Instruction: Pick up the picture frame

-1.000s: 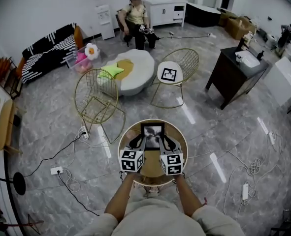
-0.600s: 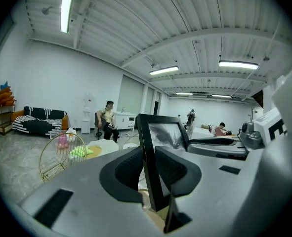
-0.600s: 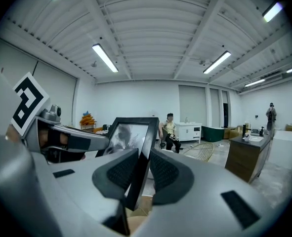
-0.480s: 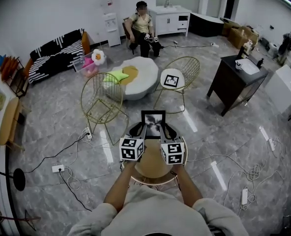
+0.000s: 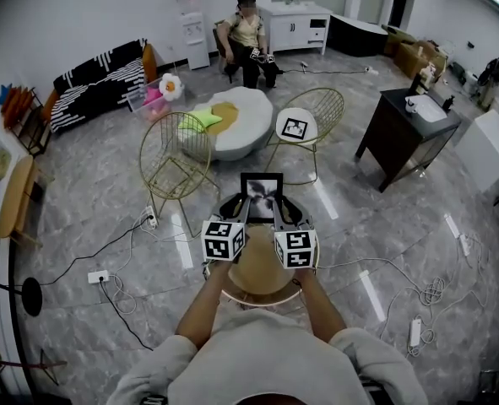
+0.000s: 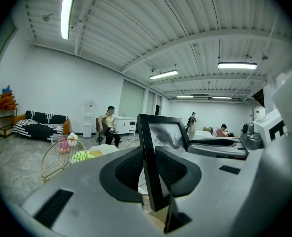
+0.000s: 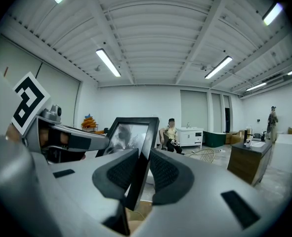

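A black picture frame (image 5: 262,197) with a grey photo is held upright above the round wooden side table (image 5: 253,272). My left gripper (image 5: 241,212) is shut on its left edge and my right gripper (image 5: 282,212) is shut on its right edge. In the left gripper view the frame (image 6: 158,147) stands edge-on between the dark pads (image 6: 131,169). The right gripper view has the frame (image 7: 136,147) pinched between the pads (image 7: 166,174), with the left gripper's body (image 7: 66,142) beyond it.
Two gold wire chairs (image 5: 175,163) (image 5: 304,125) stand just beyond the table, one carrying a marker card (image 5: 294,128). A white round pouffe (image 5: 232,121), a dark cabinet (image 5: 405,129), floor cables (image 5: 122,298) and a seated person (image 5: 247,36) lie farther out.
Both grippers have lifted the frame up off the side table and away from me; it now sits higher in the head view, and the table shows beneath the grippers.
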Demonstrator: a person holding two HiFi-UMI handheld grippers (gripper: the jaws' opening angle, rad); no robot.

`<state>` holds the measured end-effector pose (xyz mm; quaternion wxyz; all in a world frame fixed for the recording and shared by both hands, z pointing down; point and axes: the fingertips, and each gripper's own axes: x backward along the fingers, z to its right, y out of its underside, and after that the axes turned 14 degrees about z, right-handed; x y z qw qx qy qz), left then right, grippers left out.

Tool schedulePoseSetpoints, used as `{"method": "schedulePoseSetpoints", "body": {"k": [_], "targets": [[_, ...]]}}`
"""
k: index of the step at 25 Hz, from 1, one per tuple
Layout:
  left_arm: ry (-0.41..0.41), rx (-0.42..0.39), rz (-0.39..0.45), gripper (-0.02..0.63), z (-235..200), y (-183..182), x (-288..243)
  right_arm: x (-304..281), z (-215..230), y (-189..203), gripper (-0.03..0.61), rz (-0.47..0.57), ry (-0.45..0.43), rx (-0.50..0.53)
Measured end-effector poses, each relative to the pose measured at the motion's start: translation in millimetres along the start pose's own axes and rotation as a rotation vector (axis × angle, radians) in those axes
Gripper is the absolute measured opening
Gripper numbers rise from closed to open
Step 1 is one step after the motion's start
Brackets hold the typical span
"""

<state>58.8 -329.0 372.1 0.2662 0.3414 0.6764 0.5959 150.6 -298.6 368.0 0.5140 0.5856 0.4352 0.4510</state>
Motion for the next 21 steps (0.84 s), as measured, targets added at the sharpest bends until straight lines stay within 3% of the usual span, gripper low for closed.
{"method": "schedulePoseSetpoints", "body": {"k": [21], "targets": [[0.007, -0.006, -0.001, 0.077, -3.1, -3.6, -6.5, -5.1, 1.5, -3.2, 0.075, 0.001, 0.004, 0.009]]}}
